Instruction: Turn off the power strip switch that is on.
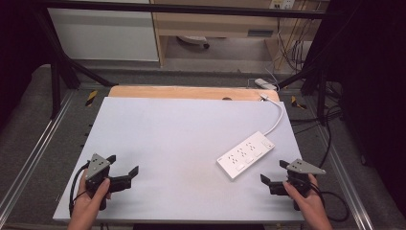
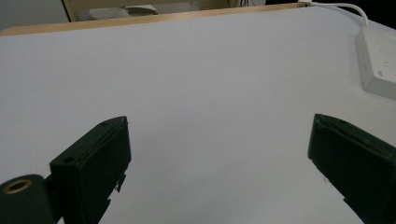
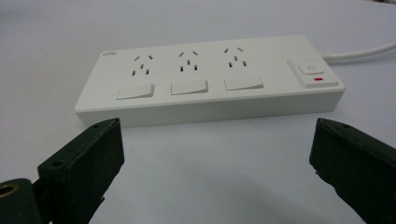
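1. Down at the near left of the counter [image 1: 191,139], the left claw [image 1: 125,164] sat in a hand [image 1: 88,206], jaws spread wide with nothing between them.
2. Its own view showed the left claw [image 2: 219,154] low over bare white surface, and the strip [image 2: 378,60] lay well off to the right.
3. At the near right, the right claw [image 1: 275,172] was held in the other hand [image 1: 309,203], jaws likewise wide apart and holding nothing.
4. Both claws pointed toward the middle of the counter, well apart from each other.
5. A white power strip [image 1: 245,154] lay flat on the right half of the counter, set at a slant, its near end just beside the right claw.
6. From the right gripper view, the right claw [image 3: 217,154] faced the long side of the strip [image 3: 210,79], near it but not touching.
7. That strip carried three sockets, three rocker switches [image 3: 189,87] and a master button [image 3: 312,71] with a red mark.
8. Its white cord [image 1: 276,117] ran from the far end up to the far right edge of the counter.
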`<state>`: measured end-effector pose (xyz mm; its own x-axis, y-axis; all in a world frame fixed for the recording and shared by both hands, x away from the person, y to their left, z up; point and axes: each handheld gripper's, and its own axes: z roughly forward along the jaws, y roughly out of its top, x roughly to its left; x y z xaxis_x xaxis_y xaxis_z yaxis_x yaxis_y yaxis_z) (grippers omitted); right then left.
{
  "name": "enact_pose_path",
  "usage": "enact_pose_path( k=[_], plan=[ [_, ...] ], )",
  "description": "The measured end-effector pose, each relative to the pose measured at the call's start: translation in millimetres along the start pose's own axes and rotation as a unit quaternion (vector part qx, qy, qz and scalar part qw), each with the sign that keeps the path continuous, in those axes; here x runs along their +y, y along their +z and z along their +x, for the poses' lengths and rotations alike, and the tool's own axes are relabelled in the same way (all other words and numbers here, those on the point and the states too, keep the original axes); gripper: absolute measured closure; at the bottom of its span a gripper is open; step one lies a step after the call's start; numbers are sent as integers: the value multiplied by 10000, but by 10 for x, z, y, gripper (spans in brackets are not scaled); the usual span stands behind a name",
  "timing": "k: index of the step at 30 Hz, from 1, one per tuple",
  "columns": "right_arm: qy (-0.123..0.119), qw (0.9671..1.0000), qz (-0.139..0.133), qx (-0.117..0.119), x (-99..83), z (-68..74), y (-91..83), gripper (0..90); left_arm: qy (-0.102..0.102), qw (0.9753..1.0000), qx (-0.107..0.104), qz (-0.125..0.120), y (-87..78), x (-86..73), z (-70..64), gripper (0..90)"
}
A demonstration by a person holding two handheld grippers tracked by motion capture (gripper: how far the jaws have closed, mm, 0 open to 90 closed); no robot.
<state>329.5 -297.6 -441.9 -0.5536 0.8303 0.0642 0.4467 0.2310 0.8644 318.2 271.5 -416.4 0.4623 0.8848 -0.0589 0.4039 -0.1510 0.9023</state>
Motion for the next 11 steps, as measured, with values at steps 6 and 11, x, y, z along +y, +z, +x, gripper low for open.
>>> enact_pose_path(
  k=[6,11],
  plan=[
    [-59,9996,234,155,-14,54,89,34,16,10000,-9,15,4,-2,-5,61],
    [-13,9996,217,193,-3,65,106,34,22,10000,-30,24,8,-2,-12,61]
  ],
)
